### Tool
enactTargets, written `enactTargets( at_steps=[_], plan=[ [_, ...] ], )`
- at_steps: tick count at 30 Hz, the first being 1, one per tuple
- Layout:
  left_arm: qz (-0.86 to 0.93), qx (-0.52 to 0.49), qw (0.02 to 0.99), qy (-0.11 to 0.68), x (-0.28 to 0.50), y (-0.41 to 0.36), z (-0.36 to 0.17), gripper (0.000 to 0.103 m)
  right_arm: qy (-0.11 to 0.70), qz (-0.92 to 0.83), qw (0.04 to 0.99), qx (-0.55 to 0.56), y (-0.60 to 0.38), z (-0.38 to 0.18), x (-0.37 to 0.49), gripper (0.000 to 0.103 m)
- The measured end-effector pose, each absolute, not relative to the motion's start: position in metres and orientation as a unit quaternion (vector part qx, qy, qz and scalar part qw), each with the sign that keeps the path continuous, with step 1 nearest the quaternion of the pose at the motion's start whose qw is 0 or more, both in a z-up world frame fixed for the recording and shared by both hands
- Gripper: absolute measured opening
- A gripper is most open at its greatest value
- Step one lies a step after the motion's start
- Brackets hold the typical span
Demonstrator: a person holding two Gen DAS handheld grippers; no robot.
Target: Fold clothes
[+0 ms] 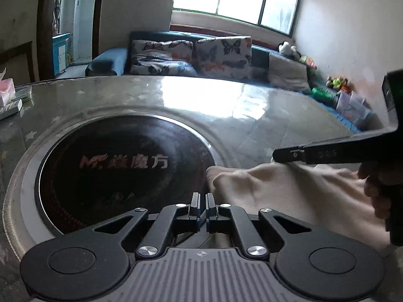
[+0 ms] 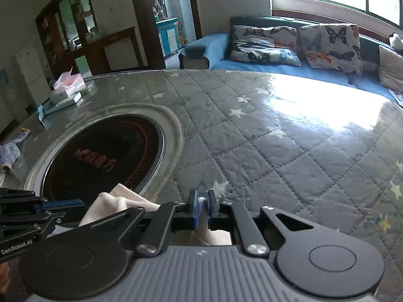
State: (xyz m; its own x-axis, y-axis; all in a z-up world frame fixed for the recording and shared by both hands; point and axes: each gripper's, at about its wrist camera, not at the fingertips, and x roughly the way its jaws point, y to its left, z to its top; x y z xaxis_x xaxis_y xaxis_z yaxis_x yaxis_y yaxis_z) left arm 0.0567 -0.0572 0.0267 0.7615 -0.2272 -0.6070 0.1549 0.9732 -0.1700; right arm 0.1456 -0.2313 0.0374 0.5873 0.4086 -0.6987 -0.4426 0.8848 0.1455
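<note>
Both grippers, left gripper and right gripper, pinch the cream soft cloth garment in pressed-together jaws, lifting its near edge off the quilted grey counter, probably to fold.

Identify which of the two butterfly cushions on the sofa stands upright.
The right cushion stands upright against the sofa back. The left cushion slumps lower, its bottom part folded forward onto the seat.

Cream garment (grey star-quilted table cover)
</note>
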Motion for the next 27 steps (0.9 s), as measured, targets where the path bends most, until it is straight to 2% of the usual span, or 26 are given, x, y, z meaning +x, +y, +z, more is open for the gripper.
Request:
enactTargets(
  at_steps=[5,13,21,22,24,27],
  plan=[
    [-0.131,-0.047,0.94,0.311,0.055,-0.071,0.04,0.007,0.376,0.23,0.898,-0.01,-0.246,0.051,0.142,0.01],
    [-0.136,-0.016,0.934,0.33,0.066,-0.084,0.024,0.01,0.374,0.198,0.906,0.004,-0.299,0.072,0.111,0.011],
    [-0.125,-0.007,0.933,0.339,0.068,-0.084,0.018,0.012,0.407,0.15,0.901,0.005,-0.343,0.044,0.09,0.011],
    [-0.123,-0.004,0.933,0.339,0.068,-0.086,0.018,0.013,0.406,0.141,0.903,0.004,-0.346,0.041,0.091,0.014],
    [-0.136,0.001,0.932,0.336,0.063,-0.094,0.021,0.016,0.403,0.135,0.905,0.026,-0.353,0.039,0.094,0.016],
    [-0.158,0.009,0.93,0.331,0.054,-0.108,0.025,0.03,0.388,0.142,0.91,0.022,-0.352,0.049,0.092,0.017]
  ],
)
